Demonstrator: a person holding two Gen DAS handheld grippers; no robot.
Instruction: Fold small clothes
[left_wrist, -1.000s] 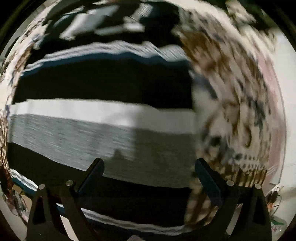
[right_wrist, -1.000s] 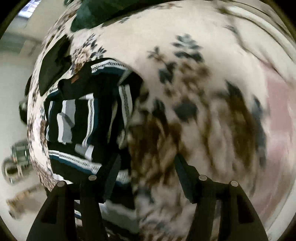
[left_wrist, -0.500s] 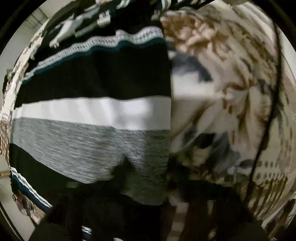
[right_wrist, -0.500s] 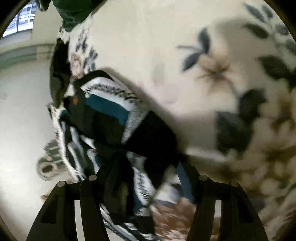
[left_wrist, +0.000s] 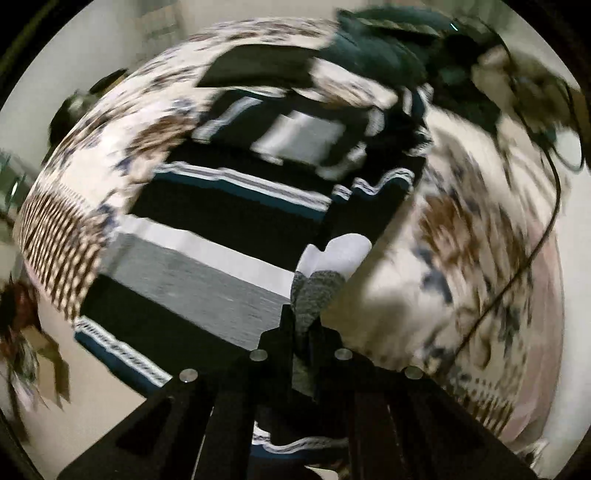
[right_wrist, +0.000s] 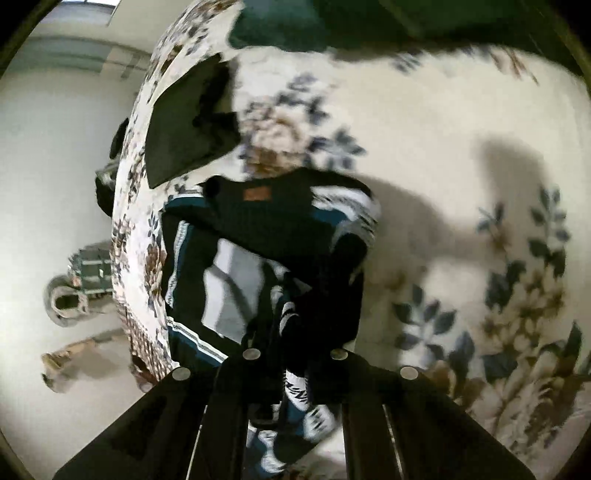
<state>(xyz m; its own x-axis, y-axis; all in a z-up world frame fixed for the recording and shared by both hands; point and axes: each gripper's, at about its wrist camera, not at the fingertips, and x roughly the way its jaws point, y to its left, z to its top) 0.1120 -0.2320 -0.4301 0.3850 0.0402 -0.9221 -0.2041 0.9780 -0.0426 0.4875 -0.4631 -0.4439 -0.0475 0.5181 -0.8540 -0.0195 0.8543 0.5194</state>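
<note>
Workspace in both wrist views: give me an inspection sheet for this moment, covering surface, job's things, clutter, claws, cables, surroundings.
Surface: floral bedspread, cream with blue and brown flowers, blurred in the left view.
Job's things: striped garment, black, white, grey and teal bands, lying partly flat with its right edge lifted.
Clutter: dark flat cloth near the bed's far edge; dark green bundle beyond the garment.
Claws: left claw shut on the garment's grey-and-white edge; right claw shut on a bunched black and patterned part. Both have just been closing, with cloth between the jaws.
Cables: thin black cable trailing across the bedspread.
Surroundings: pale floor; metal pot-like object on it, too blurred to identify.
</note>
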